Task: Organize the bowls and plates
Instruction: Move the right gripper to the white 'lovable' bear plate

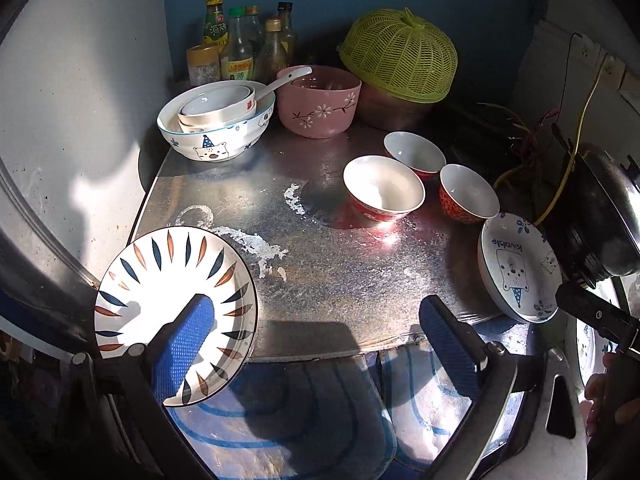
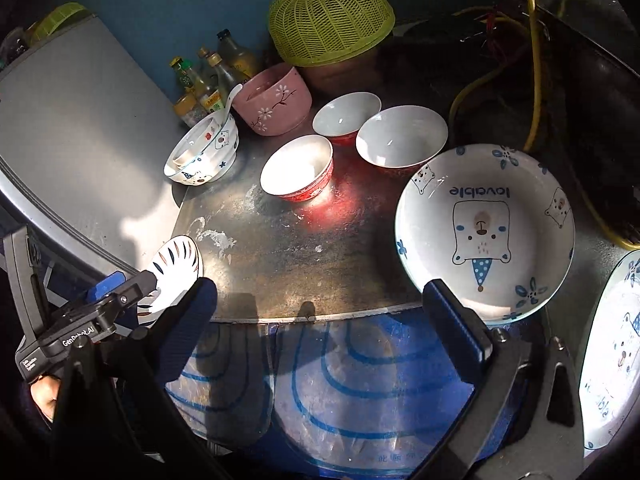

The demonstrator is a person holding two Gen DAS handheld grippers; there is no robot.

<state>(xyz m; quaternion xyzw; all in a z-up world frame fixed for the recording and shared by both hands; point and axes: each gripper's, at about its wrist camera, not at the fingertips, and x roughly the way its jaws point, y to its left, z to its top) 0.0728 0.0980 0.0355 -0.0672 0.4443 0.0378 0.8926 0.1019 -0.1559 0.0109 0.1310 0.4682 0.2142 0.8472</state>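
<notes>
Left wrist view: the left gripper (image 1: 316, 344) stands wide open over the near edge of the metal table (image 1: 320, 256), one blue pad in front of the leaf-patterned plate (image 1: 176, 316) but not closed on it. That plate lies at the table's near left corner, its rim overhanging the edge. The right gripper (image 2: 320, 320) is also spread wide and holds nothing, one finger just in front of the bear plate (image 2: 484, 232) at the table's near right corner; a second bear dish (image 2: 612, 352) sits off that corner. Three red bowls (image 1: 384, 188) cluster near the table's centre-right; nested bowls (image 1: 216, 120) and a pink bowl (image 1: 318, 100) stand at its far side. All appear to be glazed ceramic: stiff, smooth, likely slippery and chippable. A rim pinch at the overhang looks the surest hold.
</notes>
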